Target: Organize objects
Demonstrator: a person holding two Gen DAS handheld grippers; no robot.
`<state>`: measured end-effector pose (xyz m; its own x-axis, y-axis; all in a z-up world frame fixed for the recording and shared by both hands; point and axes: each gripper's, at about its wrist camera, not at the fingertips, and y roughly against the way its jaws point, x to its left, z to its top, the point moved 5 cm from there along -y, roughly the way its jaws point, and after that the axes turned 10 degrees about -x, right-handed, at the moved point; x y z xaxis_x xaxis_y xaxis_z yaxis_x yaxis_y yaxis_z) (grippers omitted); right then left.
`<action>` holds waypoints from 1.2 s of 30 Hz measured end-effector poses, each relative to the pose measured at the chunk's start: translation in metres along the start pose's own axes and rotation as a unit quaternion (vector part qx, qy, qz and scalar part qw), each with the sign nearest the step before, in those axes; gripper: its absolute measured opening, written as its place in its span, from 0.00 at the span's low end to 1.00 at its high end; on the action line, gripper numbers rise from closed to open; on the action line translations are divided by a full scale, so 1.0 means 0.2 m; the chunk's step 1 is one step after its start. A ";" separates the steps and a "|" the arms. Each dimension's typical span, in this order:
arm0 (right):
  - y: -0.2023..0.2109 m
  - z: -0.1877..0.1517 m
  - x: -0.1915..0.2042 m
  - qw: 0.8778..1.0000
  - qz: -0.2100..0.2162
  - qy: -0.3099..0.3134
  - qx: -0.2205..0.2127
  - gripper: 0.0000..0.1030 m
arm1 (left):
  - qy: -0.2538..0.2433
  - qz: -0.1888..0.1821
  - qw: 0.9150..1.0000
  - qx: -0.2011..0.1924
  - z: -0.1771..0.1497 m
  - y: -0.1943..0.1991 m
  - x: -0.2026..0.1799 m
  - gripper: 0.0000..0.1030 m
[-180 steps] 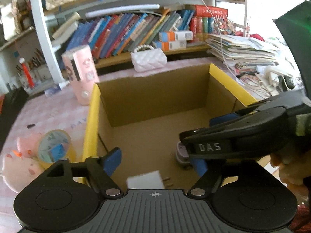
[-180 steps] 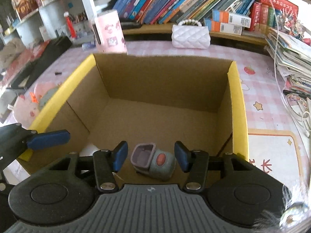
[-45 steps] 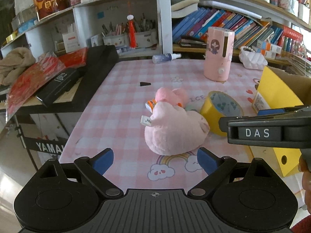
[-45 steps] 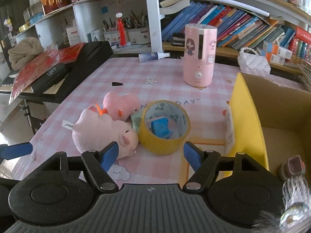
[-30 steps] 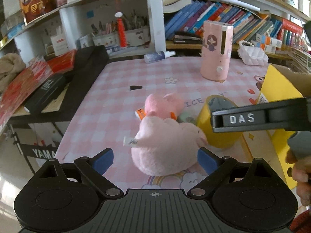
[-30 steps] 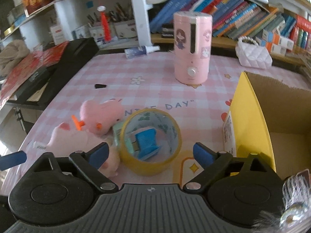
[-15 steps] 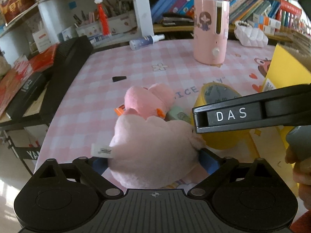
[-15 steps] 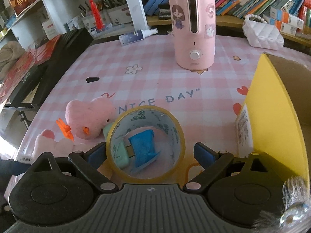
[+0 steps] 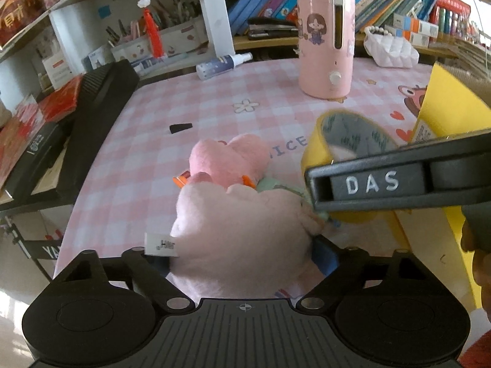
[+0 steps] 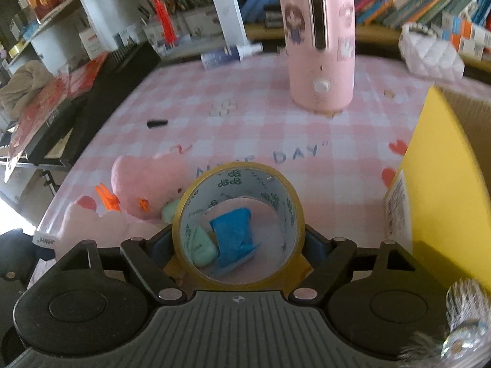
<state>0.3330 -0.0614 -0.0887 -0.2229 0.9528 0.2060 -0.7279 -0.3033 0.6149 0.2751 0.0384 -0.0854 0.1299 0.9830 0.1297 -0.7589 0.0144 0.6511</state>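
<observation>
Both grippers closed in; plush (image 9: 242, 239) now hides left gripper (image 9: 241, 256) pads.

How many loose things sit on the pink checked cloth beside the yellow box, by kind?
Pink plush toys: 2, pale pink plush toy, darker pink plush toy
Yellow tape roll: 1
Mint green piece: 1
Blue piece: 1
Total: 5
</observation>
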 end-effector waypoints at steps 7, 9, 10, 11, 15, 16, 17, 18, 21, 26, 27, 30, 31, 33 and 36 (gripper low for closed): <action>0.14 0.08 0.01 0.998 -0.010 0.014 -0.067 0.79 | 0.018 0.000 0.999 -0.040 0.04 0.13 0.03 0.85; 0.16 0.08 0.01 0.997 -0.015 0.010 -0.072 0.79 | 0.020 0.002 0.999 -0.045 0.04 0.15 0.04 0.85; 0.16 0.08 0.00 0.997 -0.017 0.007 -0.073 0.79 | 0.022 0.004 0.999 -0.047 0.04 0.17 0.05 0.85; 0.17 0.08 0.00 0.997 -0.020 0.004 -0.075 0.79 | 0.024 0.006 0.999 -0.049 0.03 0.18 0.05 0.85; 0.21 0.05 0.01 0.997 -0.025 -0.002 -0.074 0.79 | 0.033 0.013 0.998 -0.055 0.01 0.23 0.08 0.85; 0.22 0.04 0.01 0.997 -0.025 -0.002 -0.074 0.79 | 0.035 0.015 0.998 -0.058 0.00 0.25 0.09 0.85; 0.23 0.03 0.02 0.997 -0.025 -0.001 -0.074 0.79 | 0.037 0.016 0.997 -0.060 0.00 0.27 0.10 0.85; 0.24 0.03 0.03 0.997 -0.024 0.000 -0.073 0.79 | 0.039 0.017 0.997 -0.064 0.00 0.29 0.10 0.85; 0.28 0.01 0.06 0.997 -0.023 0.005 -0.073 0.79 | 0.043 0.021 0.996 -0.080 0.00 0.35 0.12 0.85; 0.36 0.00 0.09 0.996 -0.023 0.011 -0.081 0.79 | 0.047 0.025 0.994 -0.095 -0.01 0.43 0.15 0.85; 0.37 0.00 0.09 0.996 -0.025 0.011 -0.082 0.79 | 0.049 0.026 0.994 -0.096 -0.02 0.44 0.16 0.85; 0.41 -0.02 0.10 0.996 -0.031 0.011 -0.081 0.79 | 0.054 0.028 0.993 -0.102 -0.03 0.48 0.18 0.85; 0.42 -0.03 0.10 0.996 -0.032 0.011 -0.080 0.79 | 0.055 0.028 0.993 -0.104 -0.04 0.50 0.18 0.85; 0.44 -0.04 0.11 0.996 -0.032 0.010 -0.081 0.79 | 0.054 0.026 0.992 -0.108 -0.05 0.53 0.18 0.85; 0.48 -0.06 0.14 0.996 -0.033 0.014 -0.081 0.79 | 0.052 0.022 0.992 -0.111 -0.07 0.56 0.18 0.85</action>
<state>0.2493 -0.0634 -0.0336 -0.1878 0.9712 0.1468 -0.8360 -0.2366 0.4951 0.1864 0.0788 -0.0182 0.0352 0.9970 0.0685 -0.8859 -0.0006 0.4638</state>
